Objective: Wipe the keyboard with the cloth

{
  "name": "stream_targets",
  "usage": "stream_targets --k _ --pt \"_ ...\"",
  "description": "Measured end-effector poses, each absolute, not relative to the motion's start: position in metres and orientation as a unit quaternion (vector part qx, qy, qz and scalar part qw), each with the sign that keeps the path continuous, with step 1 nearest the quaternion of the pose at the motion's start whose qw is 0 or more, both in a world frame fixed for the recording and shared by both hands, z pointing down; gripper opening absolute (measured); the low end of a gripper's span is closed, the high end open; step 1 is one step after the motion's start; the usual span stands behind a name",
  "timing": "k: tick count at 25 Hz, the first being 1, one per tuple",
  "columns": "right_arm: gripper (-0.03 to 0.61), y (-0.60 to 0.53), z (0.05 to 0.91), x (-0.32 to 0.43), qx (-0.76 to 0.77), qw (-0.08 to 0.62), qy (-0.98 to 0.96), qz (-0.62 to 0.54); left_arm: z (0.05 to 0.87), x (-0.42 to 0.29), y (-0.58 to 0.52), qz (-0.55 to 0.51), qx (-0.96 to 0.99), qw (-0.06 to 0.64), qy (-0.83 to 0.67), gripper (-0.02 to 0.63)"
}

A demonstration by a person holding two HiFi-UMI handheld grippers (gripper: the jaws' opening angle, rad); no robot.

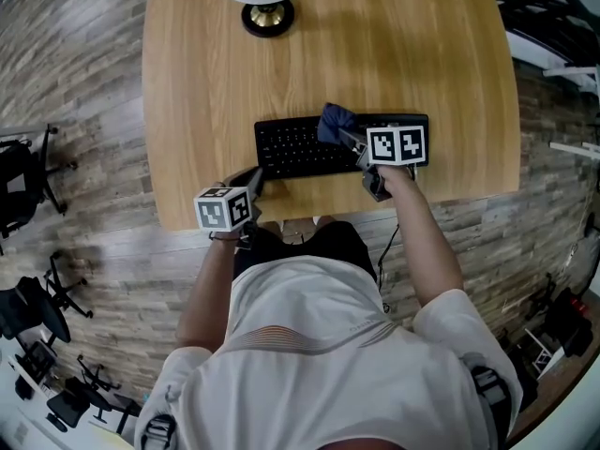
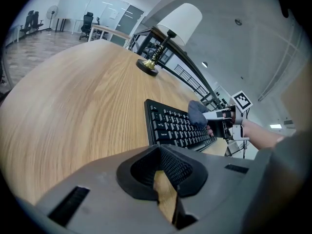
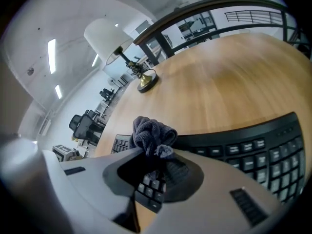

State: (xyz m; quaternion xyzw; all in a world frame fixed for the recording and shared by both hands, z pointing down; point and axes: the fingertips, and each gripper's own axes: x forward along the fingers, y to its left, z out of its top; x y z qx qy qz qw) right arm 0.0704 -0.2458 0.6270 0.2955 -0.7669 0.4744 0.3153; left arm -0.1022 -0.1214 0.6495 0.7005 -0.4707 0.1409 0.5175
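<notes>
A black keyboard [image 1: 300,150] lies near the front edge of the round-cornered wooden table [image 1: 197,82]. My right gripper [image 1: 350,139] is shut on a bunched dark blue cloth [image 1: 334,122], held over the keyboard's right-of-middle keys. In the right gripper view the cloth [image 3: 151,133] bulges up from the jaws, with keyboard keys [image 3: 258,145] just beyond. My left gripper [image 1: 254,179] hovers at the keyboard's front left corner, shut with nothing in it. From the left gripper view, the keyboard [image 2: 175,128] and cloth [image 2: 196,113] lie ahead to the right.
A lamp with a white shade and a brass base [image 1: 268,15] stands at the table's far edge. Office chairs [image 1: 23,181] stand on the floor to the left. A cable hangs off the table's front edge by the person's right arm [image 1: 427,242].
</notes>
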Motion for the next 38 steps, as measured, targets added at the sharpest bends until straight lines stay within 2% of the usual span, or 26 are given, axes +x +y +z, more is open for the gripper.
stream_targets --k 16,25,28,31,34,38 --pt "0.129 -0.286 0.629 0.269 0.426 0.277 -0.708 0.491 0.651 -0.106 -0.123 0.151 0.676 0.506 -0.514 0.023" --pt "0.127 -0.299 0.627 0.338 0.491 0.26 -0.675 0.485 0.651 -0.105 -0.125 0.155 0.67 0.498 -0.528 0.023" --pt "0.126 -0.297 0.621 0.337 0.511 0.261 -0.675 0.464 0.651 -0.105 -0.125 0.146 0.675 0.499 -0.524 0.023" --pt "0.124 -0.291 0.594 0.31 0.504 0.21 -0.694 0.469 0.652 -0.104 -0.125 0.14 0.678 0.501 -0.519 0.023" --pt "0.124 -0.27 0.563 0.248 0.444 0.17 -0.741 0.474 0.651 -0.103 -0.124 0.134 0.683 0.503 -0.513 0.023" --pt "0.124 -0.23 0.553 0.147 0.34 0.19 -0.789 0.476 0.65 -0.106 -0.124 0.111 0.679 0.521 -0.506 0.023"
